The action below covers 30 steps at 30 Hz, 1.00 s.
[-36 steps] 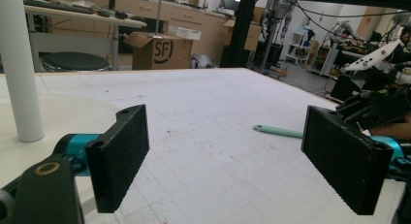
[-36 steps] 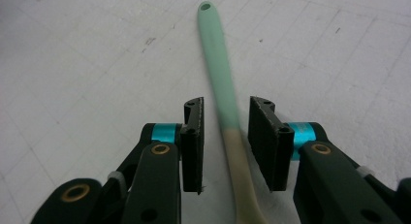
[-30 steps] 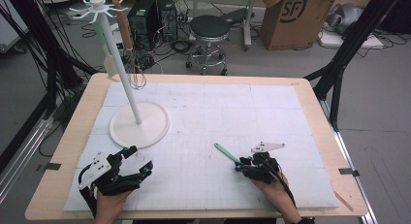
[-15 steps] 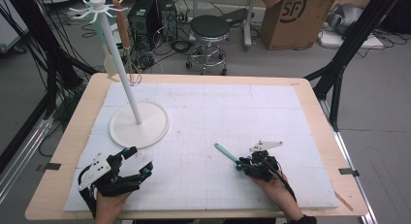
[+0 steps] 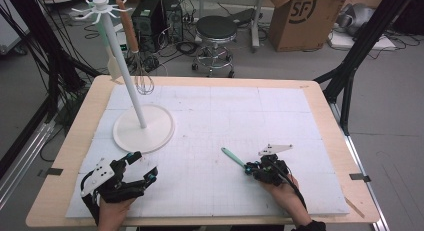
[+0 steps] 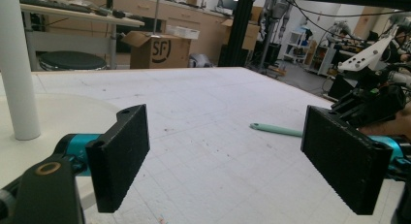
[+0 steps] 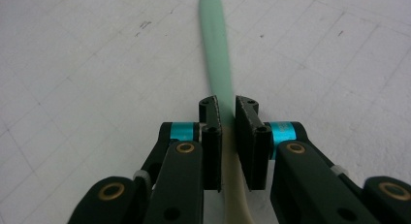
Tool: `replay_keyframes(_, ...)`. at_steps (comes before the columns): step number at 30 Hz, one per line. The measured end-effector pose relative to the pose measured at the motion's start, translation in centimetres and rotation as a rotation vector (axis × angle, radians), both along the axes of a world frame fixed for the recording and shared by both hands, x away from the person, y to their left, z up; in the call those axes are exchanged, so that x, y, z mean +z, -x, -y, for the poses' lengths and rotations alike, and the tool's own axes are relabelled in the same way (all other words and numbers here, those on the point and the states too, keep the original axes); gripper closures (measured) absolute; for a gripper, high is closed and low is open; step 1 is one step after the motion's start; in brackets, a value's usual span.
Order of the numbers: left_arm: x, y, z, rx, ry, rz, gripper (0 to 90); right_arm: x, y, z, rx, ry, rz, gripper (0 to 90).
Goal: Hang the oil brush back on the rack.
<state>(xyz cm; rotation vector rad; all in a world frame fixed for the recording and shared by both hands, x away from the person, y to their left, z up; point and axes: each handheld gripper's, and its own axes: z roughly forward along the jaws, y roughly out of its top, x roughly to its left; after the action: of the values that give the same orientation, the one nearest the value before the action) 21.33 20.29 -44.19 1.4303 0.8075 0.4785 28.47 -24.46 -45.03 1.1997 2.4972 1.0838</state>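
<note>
Two risks stood out, as a judgement. The right gripper point(image 5: 248, 169) had its fingers point(image 7: 211, 136) closing on the mint-green utensil point(image 5: 233, 157) with the handle between them; seen along the right gripper view, the pads sat at the junction where the green handle met its cream-coloured end, and a sliver of gap on one side made it hard to say they pressed fully. A grip so near one end could let the long handle droop or pivot on lifting, and a loose pinch could let it slide out. The utensil lay flat on the white surface point(image 5: 210, 121), at about four o'clock from the white stand point(image 5: 143, 127), its free end pointing toward ten o'clock. Hanging it on the stand's top hooks would call for a long reach across, and a swinging handle might knock the whisk point(image 5: 142, 78) already hung there. The left gripper point(image 5: 142, 168) rested at seven o'clock on the surface, fingers point(image 6: 121, 153) spread wide, holding nothing.
</note>
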Motion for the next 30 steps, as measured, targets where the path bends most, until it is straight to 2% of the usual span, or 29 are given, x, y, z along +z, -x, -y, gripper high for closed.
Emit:
replay_keyframes(4,0.0,0.0,-0.1,0.003,0.005,-0.003,18.4,0.1,0.2,-0.1,-0.016,0.007,0.002,83.1)
replay_keyframes(6,0.0,0.0,-0.2,0.007,0.010,-0.003,18.5,0.1,0.1,0.1,-0.020,-0.021,-0.004,83.2)
replay_keyframes(8,-0.1,-0.1,-0.3,0.009,0.011,-0.004,18.6,0.3,0.0,0.5,-0.021,-0.111,-0.023,83.2)
replay_keyframes(12,-0.1,-0.1,-0.5,0.015,0.014,-0.008,18.6,1.5,0.2,-0.1,0.010,-0.175,0.017,83.1)
replay_keyframes(16,-0.1,0.0,-0.5,0.018,0.015,-0.006,18.6,2.2,0.1,-1.3,0.044,-0.266,0.014,83.0)
replay_keyframes(23,-0.1,0.0,-0.5,0.018,0.013,-0.009,18.6,3.8,-0.2,-3.1,0.093,-0.435,0.050,83.0)
replay_keyframes(28,-0.1,0.1,-0.6,0.018,0.017,-0.007,18.6,5.2,-0.9,-4.5,0.123,-0.528,0.064,82.9)
replay_keyframes(30,-0.1,0.1,-0.6,0.020,0.019,-0.009,18.6,5.9,-1.2,-5.1,0.118,-0.560,0.065,82.9)
